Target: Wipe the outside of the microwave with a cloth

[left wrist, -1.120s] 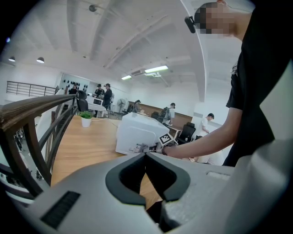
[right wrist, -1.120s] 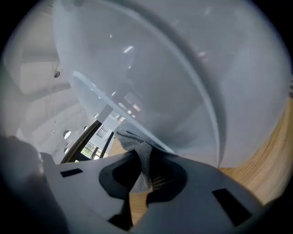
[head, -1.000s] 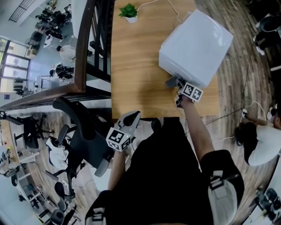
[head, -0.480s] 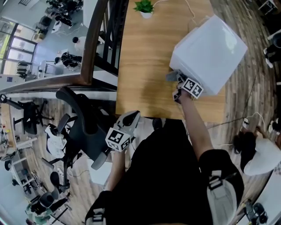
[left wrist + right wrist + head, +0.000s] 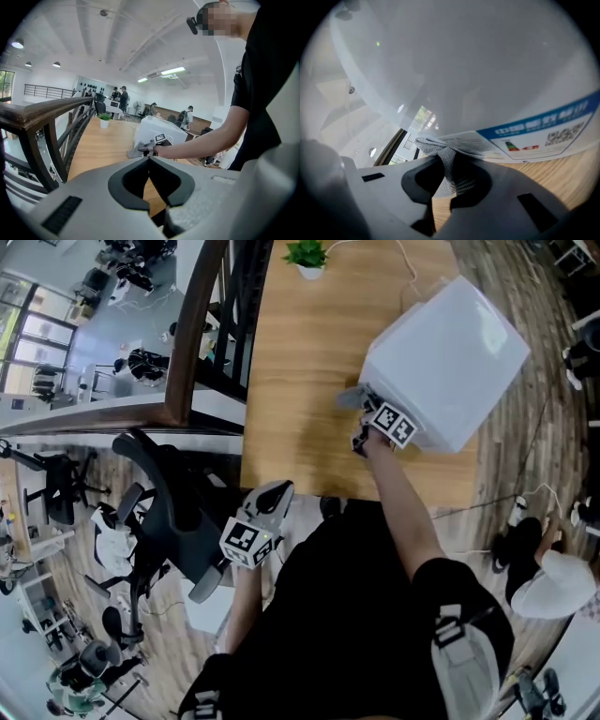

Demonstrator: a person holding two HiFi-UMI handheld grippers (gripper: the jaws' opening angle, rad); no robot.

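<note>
A white microwave (image 5: pixel 448 357) stands on the right part of a wooden table (image 5: pixel 300 362). My right gripper (image 5: pixel 361 413) is shut on a grey cloth (image 5: pixel 351 397) and presses it against the microwave's near left face. In the right gripper view the cloth (image 5: pixel 449 164) runs between the jaws up to the glossy white face (image 5: pixel 478 70), beside a blue-edged label (image 5: pixel 534 131). My left gripper (image 5: pixel 272 498) hangs off the table's near edge by the person's body, shut with nothing in it. The left gripper view shows the microwave (image 5: pixel 159 131) and the cloth (image 5: pixel 137 151) from afar.
A small potted plant (image 5: pixel 307 257) stands at the table's far end with a white cable (image 5: pixel 405 261) running to the microwave. A dark wooden railing (image 5: pixel 192 334) runs along the table's left side. A black office chair (image 5: pixel 173 512) stands at the near left.
My right gripper has slid the cloth leftward along the microwave's near face, toward its left corner. The left gripper has stayed put.
</note>
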